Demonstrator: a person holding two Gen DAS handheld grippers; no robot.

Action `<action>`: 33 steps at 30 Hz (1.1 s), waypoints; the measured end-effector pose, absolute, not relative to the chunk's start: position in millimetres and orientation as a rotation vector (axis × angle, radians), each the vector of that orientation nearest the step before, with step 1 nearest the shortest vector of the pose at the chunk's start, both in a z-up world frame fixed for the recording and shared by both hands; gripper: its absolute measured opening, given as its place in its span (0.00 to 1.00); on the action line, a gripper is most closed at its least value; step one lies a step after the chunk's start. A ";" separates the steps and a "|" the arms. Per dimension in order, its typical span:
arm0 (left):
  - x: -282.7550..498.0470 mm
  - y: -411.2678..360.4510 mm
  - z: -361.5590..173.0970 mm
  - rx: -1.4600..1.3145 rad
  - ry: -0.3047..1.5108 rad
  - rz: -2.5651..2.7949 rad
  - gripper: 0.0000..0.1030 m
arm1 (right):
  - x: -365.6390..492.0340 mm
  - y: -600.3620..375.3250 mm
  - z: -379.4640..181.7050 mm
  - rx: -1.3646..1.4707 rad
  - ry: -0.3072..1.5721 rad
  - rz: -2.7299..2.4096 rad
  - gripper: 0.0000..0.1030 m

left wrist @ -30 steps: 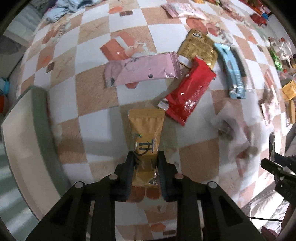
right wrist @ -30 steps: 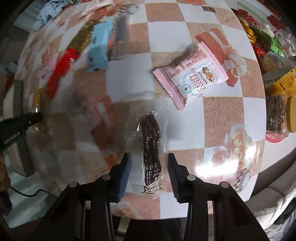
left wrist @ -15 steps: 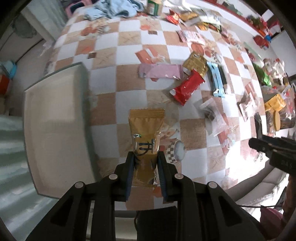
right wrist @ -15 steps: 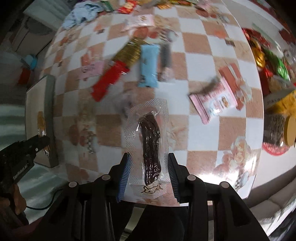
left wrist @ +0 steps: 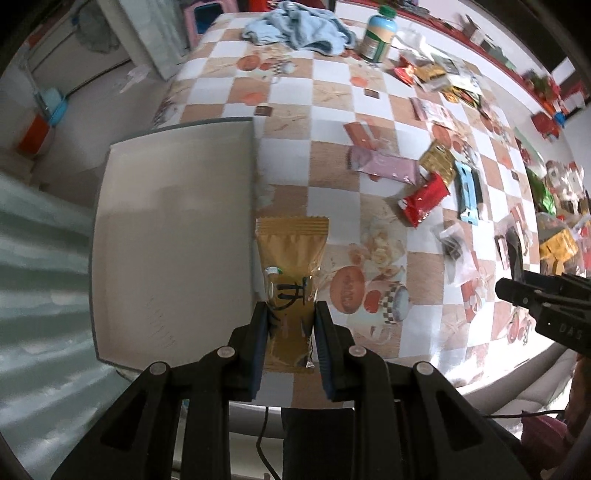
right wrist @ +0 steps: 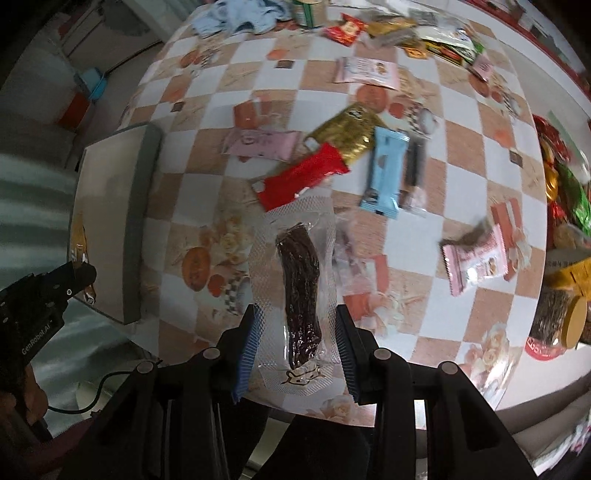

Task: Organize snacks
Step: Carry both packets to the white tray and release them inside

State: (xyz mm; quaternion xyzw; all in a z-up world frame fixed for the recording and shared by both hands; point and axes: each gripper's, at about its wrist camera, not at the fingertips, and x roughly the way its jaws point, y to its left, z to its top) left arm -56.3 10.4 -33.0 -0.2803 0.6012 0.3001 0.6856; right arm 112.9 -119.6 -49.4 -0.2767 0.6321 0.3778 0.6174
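We see two snacks lifted above a checkered worktop [left wrist: 332,122], each carried by one gripper pointing straight down. The left gripper [left wrist: 290,332] has its jaws closed narrowly on the lower end of a golden-brown foil snack packet [left wrist: 291,258], which hangs above the worktop just beside the edge of a shallow grey rectangular tray [left wrist: 173,236]. The right gripper [right wrist: 295,347] has its jaws set a little wider, pressing on the sides of a clear vacuum pouch holding a dark brown strip of dried meat [right wrist: 299,291]; it hangs over the near middle of the worktop.

Below the pouch, loose snacks lie close together on the orange-and-white squares: a red glossy wrapper [right wrist: 303,177], touching a gold crinkled packet [right wrist: 347,134], with a pale pink flat packet [right wrist: 262,142] to their left and a light blue bar wrapper [right wrist: 386,173] to their right. A pink and white biscuit bag [right wrist: 476,260] lies apart, further right.

In the left wrist view, a crumpled light blue cloth [left wrist: 299,33] and a green-capped jar [left wrist: 378,35] sit at the far end of the worktop, and a heap of mixed wrappers [left wrist: 443,79] runs along the far right edge. The tray's pale inside looks bare from there, though that view is slightly blurred.
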 end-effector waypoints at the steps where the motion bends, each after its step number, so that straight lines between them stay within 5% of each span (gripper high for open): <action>1: -61.2 12.4 -32.8 -0.640 1.341 0.683 0.26 | 111.7 -117.6 -49.1 -0.643 1.452 0.875 0.40; 33: -183.1 101.7 -74.7 -0.876 1.309 0.977 0.26 | -49.8 80.2 -83.7 -0.932 1.410 1.287 0.40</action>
